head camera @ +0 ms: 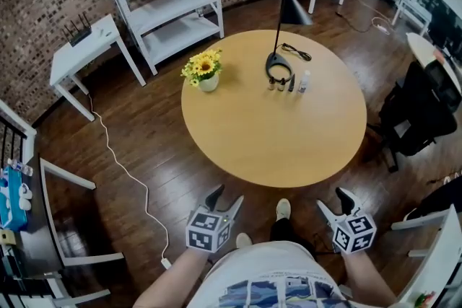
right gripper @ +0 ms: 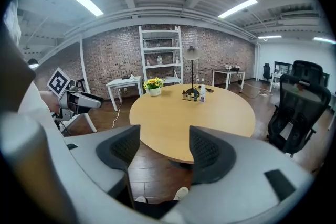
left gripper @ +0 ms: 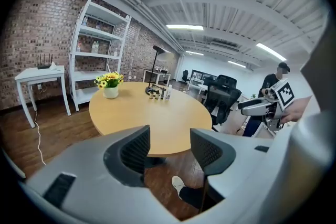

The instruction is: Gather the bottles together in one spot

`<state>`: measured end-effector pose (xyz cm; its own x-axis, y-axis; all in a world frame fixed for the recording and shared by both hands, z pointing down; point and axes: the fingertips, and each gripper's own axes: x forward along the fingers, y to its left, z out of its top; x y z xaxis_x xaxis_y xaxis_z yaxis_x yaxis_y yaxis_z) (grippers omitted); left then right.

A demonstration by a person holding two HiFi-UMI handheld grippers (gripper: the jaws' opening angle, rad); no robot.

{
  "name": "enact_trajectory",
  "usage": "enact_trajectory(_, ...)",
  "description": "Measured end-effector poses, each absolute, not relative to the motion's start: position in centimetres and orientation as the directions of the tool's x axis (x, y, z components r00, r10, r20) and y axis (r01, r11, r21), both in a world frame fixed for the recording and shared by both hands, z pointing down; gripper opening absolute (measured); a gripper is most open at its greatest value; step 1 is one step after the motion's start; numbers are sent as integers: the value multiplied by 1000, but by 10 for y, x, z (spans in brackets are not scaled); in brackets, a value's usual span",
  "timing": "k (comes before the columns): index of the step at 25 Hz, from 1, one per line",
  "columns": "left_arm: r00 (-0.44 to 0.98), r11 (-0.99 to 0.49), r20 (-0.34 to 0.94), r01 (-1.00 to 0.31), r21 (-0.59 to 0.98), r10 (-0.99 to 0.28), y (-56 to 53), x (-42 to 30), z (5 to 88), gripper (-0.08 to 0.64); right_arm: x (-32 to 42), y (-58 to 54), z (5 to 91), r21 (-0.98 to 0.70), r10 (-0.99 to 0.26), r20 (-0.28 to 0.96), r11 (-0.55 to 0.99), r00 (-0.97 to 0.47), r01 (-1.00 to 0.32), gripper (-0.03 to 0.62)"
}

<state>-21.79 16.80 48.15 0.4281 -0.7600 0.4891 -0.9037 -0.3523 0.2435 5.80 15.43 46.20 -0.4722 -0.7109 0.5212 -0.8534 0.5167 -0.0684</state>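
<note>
Several small bottles point(head camera: 287, 83) stand in a tight row at the far side of the round wooden table point(head camera: 274, 133), right beside the lamp base. Two are dark little bottles, one is a taller white one point(head camera: 304, 81). The left gripper view shows the same bottles point(left gripper: 158, 94) far off, and so does the right gripper view point(right gripper: 193, 95). My left gripper point(head camera: 225, 200) and right gripper point(head camera: 334, 203) hang in front of the table's near edge, above the floor. Both are open with nothing between the fingers.
A black desk lamp point(head camera: 280, 68) and a vase of yellow flowers point(head camera: 204, 71) stand on the table. A black office chair point(head camera: 419, 112) is at the right; a white shelf unit point(head camera: 170, 0) and a white side table point(head camera: 81, 50) stand behind. A cable point(head camera: 126, 169) runs over the floor. A person point(left gripper: 275, 84) stands far right.
</note>
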Motion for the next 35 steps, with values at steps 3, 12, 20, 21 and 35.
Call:
enact_trajectory(3, 447, -356, 479, -894, 273, -756, 177, -217, 481, 225, 55, 163, 460, -63, -713, 519, 518, -472, -853, 314)
enact_trajectory(12, 423, -341, 488, -906, 251, -764, 201, -231, 482, 241, 56, 181, 460, -24, -731, 523, 501, -438, -865, 314)
enact_trajectory(20, 401, -320, 484, -915, 244, -778, 213, -239, 482, 241, 51, 192, 469, -49, -708, 541, 513, -454, -857, 314)
enact_trajectory(21, 401, -320, 484, -916, 244, -778, 214, -239, 482, 241, 50, 192, 470, -49, -705, 543, 516, -456, -855, 314)
enact_trajectory(35, 411, -333, 488, -911, 241, -770, 218, -230, 484, 241, 53, 198, 473, -39, -702, 555, 514, -446, -857, 314)
